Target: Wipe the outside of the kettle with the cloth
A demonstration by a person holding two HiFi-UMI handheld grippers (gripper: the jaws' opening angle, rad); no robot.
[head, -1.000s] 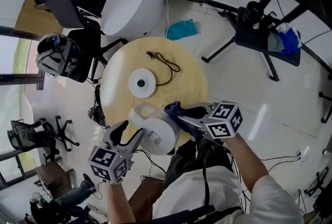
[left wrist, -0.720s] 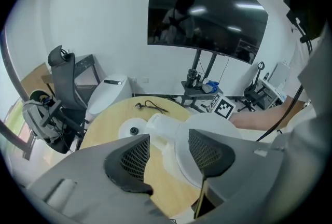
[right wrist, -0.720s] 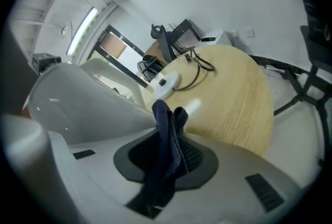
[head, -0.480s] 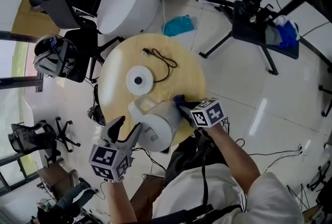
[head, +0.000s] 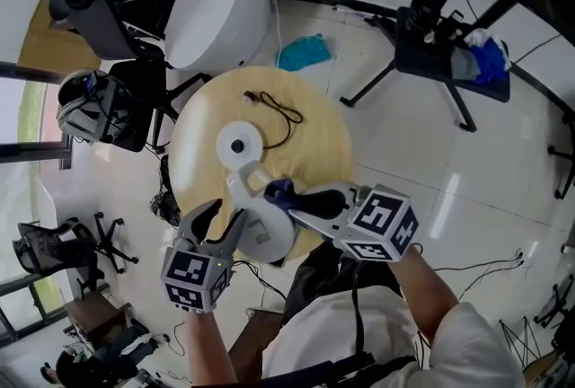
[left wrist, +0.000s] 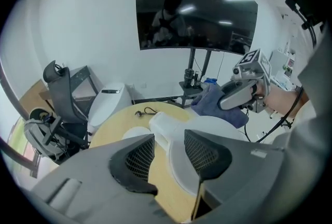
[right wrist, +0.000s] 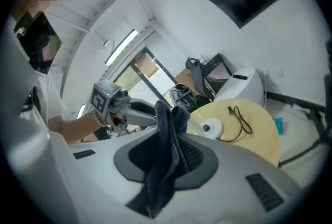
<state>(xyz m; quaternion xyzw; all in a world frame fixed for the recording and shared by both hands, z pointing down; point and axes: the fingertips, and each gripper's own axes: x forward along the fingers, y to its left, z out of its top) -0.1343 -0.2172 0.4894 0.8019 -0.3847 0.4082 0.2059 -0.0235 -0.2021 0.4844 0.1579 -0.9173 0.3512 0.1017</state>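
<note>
Here, as seen from beside the table:

1. Kettle [head: 267, 235]: a white electric kettle at the near edge of the round wooden table [head: 314, 144], close to the person. Its handle [head: 244, 190] points toward the middle of the table. In the left gripper view the kettle [left wrist: 220, 127] fills the middle ground, and its handle [left wrist: 160, 125] runs toward the camera.
2. Kettle base [head: 238, 145]: a white disc on the table just beyond the handle, apart from the kettle. A black cord [head: 277, 110] loops across the far half of the table.
3. Right gripper [head: 296, 200]: it reaches over the top of the kettle from the person's right. Its jaws are closed on a dark blue cloth [head: 277, 190], and the bunched cloth [right wrist: 166, 158] hangs out between the pads. From the left gripper's side, the cloth [left wrist: 218, 106] lies against the far upper side of the kettle, under the right gripper [left wrist: 236, 96].
4. Left gripper [head: 220, 224]: it points steeply down at the near left side of the kettle. Its jaws have just been closing and now stand partly apart. The lower end of the handle sits in the gap, and neither pad visibly presses on it [left wrist: 168, 153].
</note>
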